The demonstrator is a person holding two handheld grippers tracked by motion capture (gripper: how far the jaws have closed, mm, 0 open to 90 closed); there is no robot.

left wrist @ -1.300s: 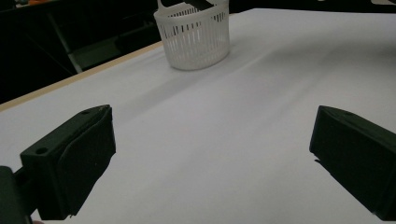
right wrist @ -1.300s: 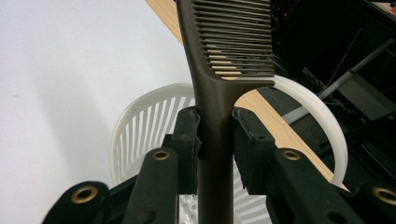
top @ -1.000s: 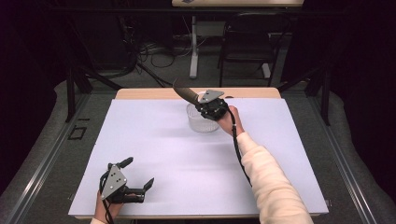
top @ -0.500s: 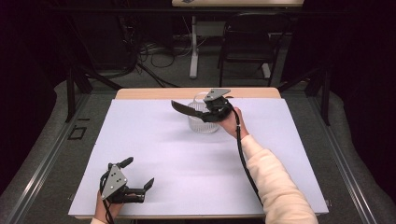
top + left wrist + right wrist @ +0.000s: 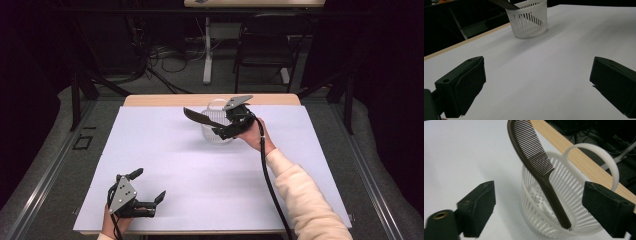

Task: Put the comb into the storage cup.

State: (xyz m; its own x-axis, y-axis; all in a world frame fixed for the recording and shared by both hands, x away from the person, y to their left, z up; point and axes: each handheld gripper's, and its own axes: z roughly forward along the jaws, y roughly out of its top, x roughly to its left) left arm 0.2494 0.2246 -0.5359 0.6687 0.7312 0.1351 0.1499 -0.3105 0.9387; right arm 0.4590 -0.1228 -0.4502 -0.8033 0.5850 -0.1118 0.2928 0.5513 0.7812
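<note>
work: dropping a comb into a small basket; from how things lie, the placing looks done, release stage
landmark: white slotted basket (image 5: pixel 218 131), upright on the desk (image 5: pixel 150 150) near its far edge, loop handle (image 5: pixel 596 157) on the far side
comb: dark brown comb (image 5: pixel 536 167), handle end down inside the basket, resting on its bottom; toothed end leans out over the rim toward the left in the high view (image 5: pixel 200 118)
why it leans: comb is longer than the basket is deep, so it props on the rim rather than lying flat inside
right tool: right tool (image 5: pixel 539 212) just beside the basket on the near-right side, jaws have just been opening and stand wide now; the comb handle shows between them but the pads are clear of it, so nothing is gripped
right hand: hand (image 5: pixel 252 137) holds the tool roughly level, pointed at the basket
left tool: left tool (image 5: pixel 145 192) well away from the basket, at the near-left corner of the desk; jaws spread wide, empty, bare desk between them
why left idle: one-handed job, basket stands on its own, so the left tool looks parked out of the way
risk: judged, the leaning comb could tip the light basket if bumped on pull-back
next: judged, right tool backs straight off the basket
</note>
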